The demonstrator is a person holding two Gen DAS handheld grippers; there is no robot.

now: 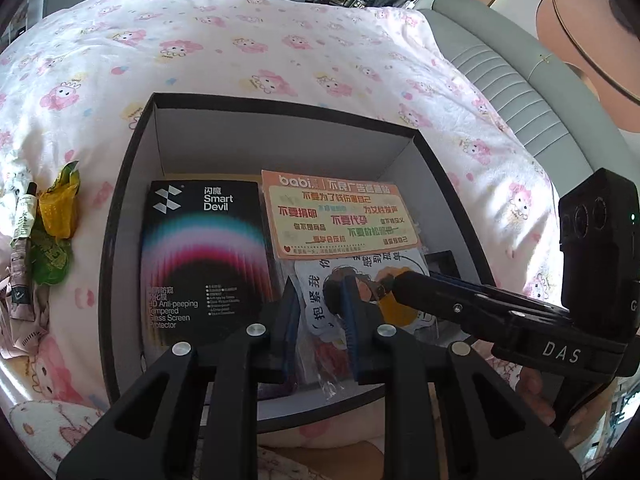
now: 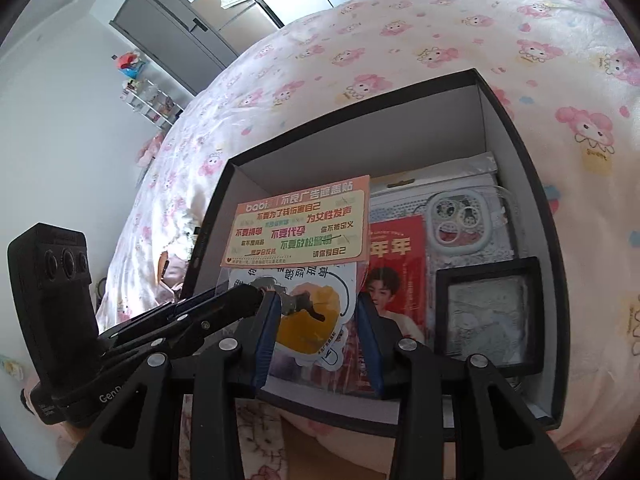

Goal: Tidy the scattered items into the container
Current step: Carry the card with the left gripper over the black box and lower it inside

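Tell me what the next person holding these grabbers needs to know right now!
Left gripper and right gripper: both sets of jaws seem clamped on the sticker packet, held over the box.
Done: the screen protector pack, phone case and black frame lie inside.
Left: drop the packet in, then fetch the wrappers and tube from the bed beside the box.
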